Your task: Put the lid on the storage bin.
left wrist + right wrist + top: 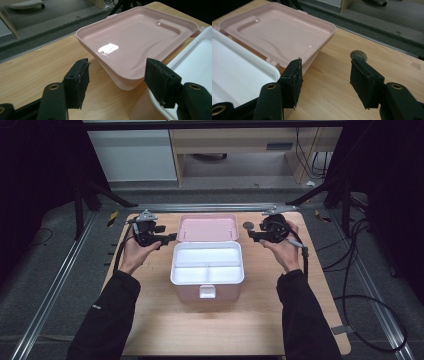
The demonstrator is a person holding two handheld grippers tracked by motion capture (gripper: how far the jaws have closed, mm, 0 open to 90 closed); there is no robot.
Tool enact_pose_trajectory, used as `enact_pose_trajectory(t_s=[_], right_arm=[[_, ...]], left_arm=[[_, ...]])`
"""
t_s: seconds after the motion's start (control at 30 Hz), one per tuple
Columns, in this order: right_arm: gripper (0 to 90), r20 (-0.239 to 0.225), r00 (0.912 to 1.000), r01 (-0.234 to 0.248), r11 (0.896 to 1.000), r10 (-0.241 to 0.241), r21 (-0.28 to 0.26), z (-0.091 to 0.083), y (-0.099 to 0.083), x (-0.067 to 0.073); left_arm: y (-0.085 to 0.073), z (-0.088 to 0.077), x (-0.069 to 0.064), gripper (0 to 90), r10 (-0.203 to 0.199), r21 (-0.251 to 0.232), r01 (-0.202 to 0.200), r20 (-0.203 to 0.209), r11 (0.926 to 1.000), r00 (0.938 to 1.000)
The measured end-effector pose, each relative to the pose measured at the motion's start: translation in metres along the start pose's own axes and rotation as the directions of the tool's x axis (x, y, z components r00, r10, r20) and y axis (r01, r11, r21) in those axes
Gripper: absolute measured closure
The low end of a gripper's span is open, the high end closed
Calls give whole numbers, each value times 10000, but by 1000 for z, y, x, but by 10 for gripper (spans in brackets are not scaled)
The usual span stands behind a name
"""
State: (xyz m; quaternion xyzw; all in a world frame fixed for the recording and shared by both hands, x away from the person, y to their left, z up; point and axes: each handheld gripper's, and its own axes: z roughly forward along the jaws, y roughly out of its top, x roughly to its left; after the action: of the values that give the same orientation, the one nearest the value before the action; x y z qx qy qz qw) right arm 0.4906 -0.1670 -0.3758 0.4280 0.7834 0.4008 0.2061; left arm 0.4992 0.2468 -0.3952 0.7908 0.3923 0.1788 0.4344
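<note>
A pink plastic box stands open mid-table with a white divided tray in its top. Its pink lid lies swung back behind it, hollow side up. My left gripper hovers left of the lid, jaws open and pointed at the lid's left corner, with nothing between the pads. My right gripper hovers right of the lid, jaws open and empty, near the lid's right corner. The white tray's edge shows beside the left gripper, and the tray also lies at the left in the right gripper view.
A small grey round disc is set in the wooden tabletop just ahead of my right gripper, also seen as a disc between its jaws' line. Cables trail off the right side. A metal frame rail runs behind the table.
</note>
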Motion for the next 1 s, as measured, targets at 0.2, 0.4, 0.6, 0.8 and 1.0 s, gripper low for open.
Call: enact_pose_trajectory(t_s=[0.2,0.4,0.6,0.8,1.0], right_arm=[[432,-131,9999,-58,9995,54,-297,13,13,2],[444,-220,9997,-53,9995,46,-304,31,23,3],[446,-516,9980,-382,9989,367,-279,57,18,4],[446,-748,9965,-363,9992,373,156,78,11,6],[445,-859,9948,-510,9978,545,419,91,6,5]], left_arm=[[9,6,7,390,-199,-257,194,-190,9995,9996],[15,17,8,367,37,78,-35,-262,10000,9997],[15,38,6,362,-69,413,77,-203,9991,9998],[11,57,8,355,-293,886,300,-92,9956,9995],[8,68,8,348,-275,1305,278,-45,9911,9996]])
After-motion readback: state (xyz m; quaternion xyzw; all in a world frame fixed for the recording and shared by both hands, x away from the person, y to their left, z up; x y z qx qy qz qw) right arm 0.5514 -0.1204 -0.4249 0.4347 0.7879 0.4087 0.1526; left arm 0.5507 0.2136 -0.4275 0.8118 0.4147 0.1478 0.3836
